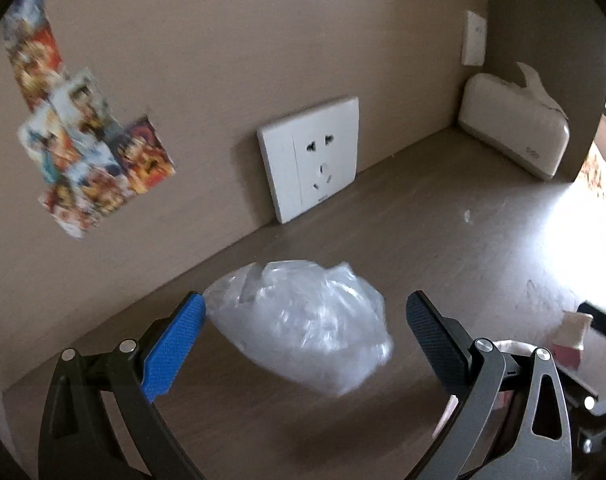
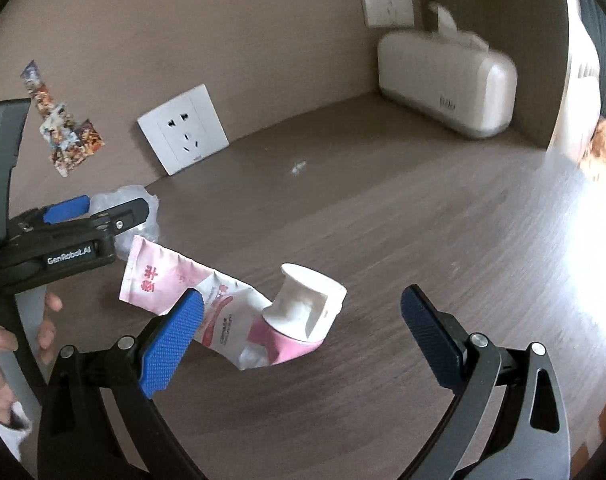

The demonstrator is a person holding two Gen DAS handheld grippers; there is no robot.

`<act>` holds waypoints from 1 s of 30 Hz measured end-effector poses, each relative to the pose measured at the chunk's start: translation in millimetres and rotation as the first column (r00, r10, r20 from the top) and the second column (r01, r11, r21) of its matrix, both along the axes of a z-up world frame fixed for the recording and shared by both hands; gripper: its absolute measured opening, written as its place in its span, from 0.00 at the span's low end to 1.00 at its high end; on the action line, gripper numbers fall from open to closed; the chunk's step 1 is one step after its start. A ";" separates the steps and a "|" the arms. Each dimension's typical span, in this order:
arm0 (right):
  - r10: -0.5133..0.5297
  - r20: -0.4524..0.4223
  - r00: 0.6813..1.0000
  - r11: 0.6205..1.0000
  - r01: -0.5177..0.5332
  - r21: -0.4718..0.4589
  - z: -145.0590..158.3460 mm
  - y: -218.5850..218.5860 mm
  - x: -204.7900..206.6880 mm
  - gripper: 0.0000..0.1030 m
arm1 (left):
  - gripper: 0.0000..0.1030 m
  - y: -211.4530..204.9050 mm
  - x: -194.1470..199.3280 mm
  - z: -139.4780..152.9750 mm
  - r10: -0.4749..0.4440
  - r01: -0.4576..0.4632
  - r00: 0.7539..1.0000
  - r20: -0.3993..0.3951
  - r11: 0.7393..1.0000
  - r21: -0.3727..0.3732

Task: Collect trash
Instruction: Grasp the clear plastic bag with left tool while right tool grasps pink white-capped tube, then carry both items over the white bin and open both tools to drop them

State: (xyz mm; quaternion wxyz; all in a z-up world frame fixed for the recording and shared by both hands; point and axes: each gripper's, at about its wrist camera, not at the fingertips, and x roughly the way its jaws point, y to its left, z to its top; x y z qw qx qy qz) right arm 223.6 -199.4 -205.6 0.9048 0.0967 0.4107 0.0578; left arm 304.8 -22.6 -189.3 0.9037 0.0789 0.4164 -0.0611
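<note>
Left wrist view: left gripper (image 1: 303,320) spread wide, 2 blue-padded fingers (image 1: 171,352) flanking a crumpled clear plastic bag (image 1: 303,324) at lower centre, on the brown wooden desk (image 1: 443,240); contact with the pads not clear. White wall socket (image 1: 309,158) at frame centre, colourful stickers (image 1: 87,148) at left, white tissue box (image 1: 515,128) at upper right.

Right wrist view: right gripper (image 2: 303,320) likewise spread apart, holding nothing. Squeezed pink-and-white tube (image 2: 231,308) with open white flip cap (image 2: 307,300) lying on the desk between the fingers, lower centre. Left gripper (image 2: 99,210) visible at mid left, around the plastic bag (image 2: 143,208). Person's hand (image 2: 7,352) at lower left edge.
</note>
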 end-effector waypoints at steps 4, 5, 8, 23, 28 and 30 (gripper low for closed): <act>0.004 0.003 1.000 1.000 -0.004 -0.012 1.7 5.2 4.1 0.62 | 0.60 0.4 13.2 -12.4 -0.005 0.006 0.999 -0.041 1.000 0.007; 0.020 0.003 1.000 1.000 -0.020 -0.020 2.2 8.2 5.6 0.51 | 0.58 -0.8 17.0 -17.4 -0.012 0.013 0.998 -0.063 1.000 0.012; 0.052 -0.003 0.999 0.998 -0.052 -0.046 2.8 17.0 8.4 0.44 | 0.49 -4.8 17.1 -24.5 -0.037 0.038 0.998 -0.058 0.999 0.020; 0.075 0.030 0.997 0.997 -0.075 0.004 22.9 4.0 2.0 0.34 | 0.35 -0.4 -25.6 -9.8 -0.054 0.053 0.998 -0.034 0.998 -0.026; 0.099 0.085 0.991 0.995 -0.098 -0.021 46.5 -1.9 -8.0 0.30 | 0.35 -2.7 -47.7 10.6 -0.064 0.064 0.998 -0.010 0.998 -0.014; 0.105 0.117 0.988 0.994 -0.102 -0.030 60.8 -6.5 -14.8 0.30 | 0.34 -6.8 -55.9 21.1 -0.068 0.068 0.998 0.001 0.997 -0.020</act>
